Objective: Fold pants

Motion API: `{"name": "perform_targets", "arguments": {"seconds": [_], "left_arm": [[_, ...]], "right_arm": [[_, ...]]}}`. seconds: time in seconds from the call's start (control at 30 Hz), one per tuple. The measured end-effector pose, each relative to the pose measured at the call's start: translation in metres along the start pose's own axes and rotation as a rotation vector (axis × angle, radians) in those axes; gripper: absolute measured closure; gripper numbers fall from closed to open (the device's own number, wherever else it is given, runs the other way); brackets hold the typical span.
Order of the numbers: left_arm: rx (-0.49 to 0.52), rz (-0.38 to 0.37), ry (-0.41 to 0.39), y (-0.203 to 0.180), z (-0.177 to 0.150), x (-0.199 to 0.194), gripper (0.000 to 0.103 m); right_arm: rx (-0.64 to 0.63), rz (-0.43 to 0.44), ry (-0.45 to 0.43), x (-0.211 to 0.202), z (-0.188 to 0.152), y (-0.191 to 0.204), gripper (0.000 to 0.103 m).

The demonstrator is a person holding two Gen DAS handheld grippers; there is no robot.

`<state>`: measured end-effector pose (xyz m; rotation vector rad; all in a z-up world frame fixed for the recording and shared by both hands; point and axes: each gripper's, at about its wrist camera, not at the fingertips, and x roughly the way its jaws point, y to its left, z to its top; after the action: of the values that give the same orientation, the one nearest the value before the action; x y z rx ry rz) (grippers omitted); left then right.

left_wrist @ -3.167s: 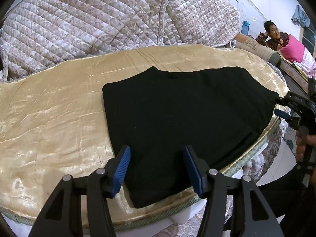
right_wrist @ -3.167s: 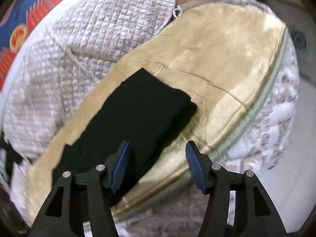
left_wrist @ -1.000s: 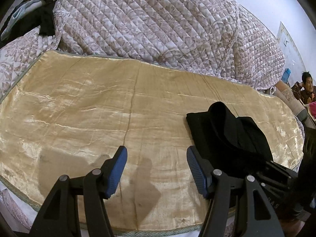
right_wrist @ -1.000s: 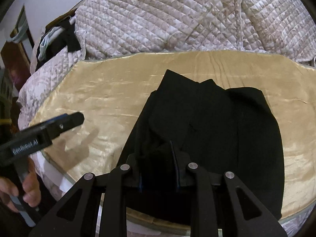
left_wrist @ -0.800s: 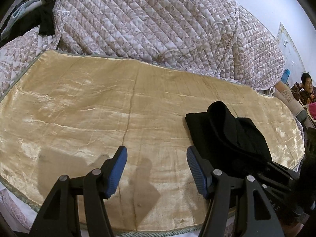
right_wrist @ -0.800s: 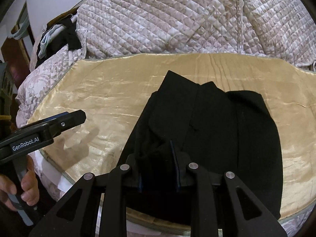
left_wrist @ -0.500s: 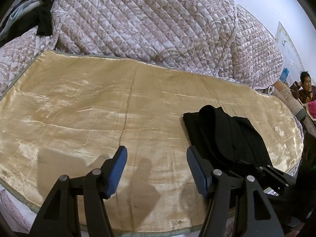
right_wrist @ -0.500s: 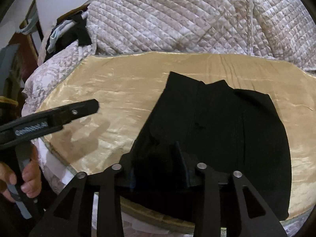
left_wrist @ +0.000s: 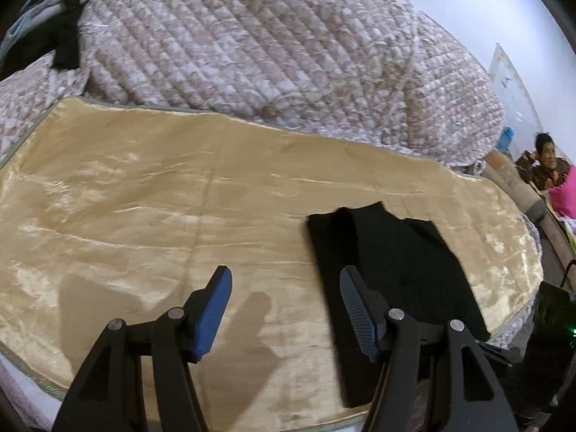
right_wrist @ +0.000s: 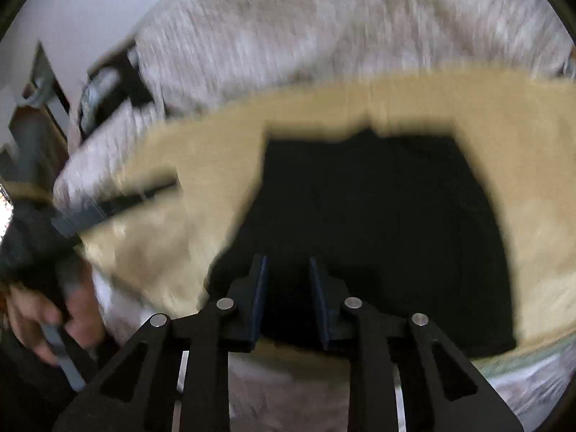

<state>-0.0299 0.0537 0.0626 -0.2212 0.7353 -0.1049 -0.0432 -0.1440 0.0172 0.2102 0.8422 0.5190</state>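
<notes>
The black pants [left_wrist: 388, 270] lie folded flat on the gold satin bed cover [left_wrist: 144, 198], towards its right end. In the blurred right wrist view they [right_wrist: 378, 216] fill the middle. My left gripper [left_wrist: 284, 288] is open and empty above the cover, just left of the pants. My right gripper [right_wrist: 286, 270] is partly open at the near edge of the pants, with nothing between its fingers. The left gripper also shows in the right wrist view [right_wrist: 108, 205], held in a hand.
A quilted floral bedspread [left_wrist: 270, 54] is piled behind the cover. Dark clothes [left_wrist: 61, 36] lie at the far left. A seated person [left_wrist: 547, 165] is at the far right. The bed's front edge [left_wrist: 252, 421] is close to me.
My right gripper has opened, let go of the pants and pulled back; the raised fold now lies flat. The left gripper has hardly moved.
</notes>
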Motion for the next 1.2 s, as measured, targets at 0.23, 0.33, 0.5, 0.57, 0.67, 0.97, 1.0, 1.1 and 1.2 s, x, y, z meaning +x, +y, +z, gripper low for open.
{"name": "perform_targets", "arguments": {"seconds": [0.23,0.33,0.5,0.57,0.67,0.97,1.0,1.1,1.2], "left_arm": [[0.032,-0.078,0.004,-0.025,0.015,0.009,0.038],[0.082,-0.166,0.011,-0.053,0.03,0.022,0.038],[0.195,-0.191,0.035,-0.087,0.042,0.067,0.039],[0.174,-0.15,0.097,-0.08,0.037,0.094,0.048],[0.1,-0.136,0.134,-0.061,0.031,0.111,0.049],[0.097,-0.145,0.112,-0.058,0.031,0.101,0.048],[0.091,-0.145,0.109,-0.056,0.031,0.096,0.049],[0.098,-0.144,0.088,-0.05,0.022,0.071,0.051],[0.114,-0.16,0.056,-0.049,0.006,0.036,0.051]], "right_arm": [[0.031,-0.071,-0.068,-0.033,0.054,-0.043,0.08],[0.037,-0.139,-0.036,-0.022,0.086,-0.072,0.08],[0.033,-0.169,0.037,0.017,0.125,-0.102,0.08],[0.051,-0.182,0.075,0.034,0.128,-0.117,0.08],[0.107,-0.18,0.087,0.044,0.126,-0.139,0.091],[0.13,-0.231,0.033,0.011,0.113,-0.139,0.089],[0.125,-0.228,0.027,0.002,0.106,-0.135,0.089],[0.074,-0.229,0.008,-0.021,0.084,-0.116,0.089],[0.023,-0.227,-0.008,-0.038,0.059,-0.094,0.089]]}}
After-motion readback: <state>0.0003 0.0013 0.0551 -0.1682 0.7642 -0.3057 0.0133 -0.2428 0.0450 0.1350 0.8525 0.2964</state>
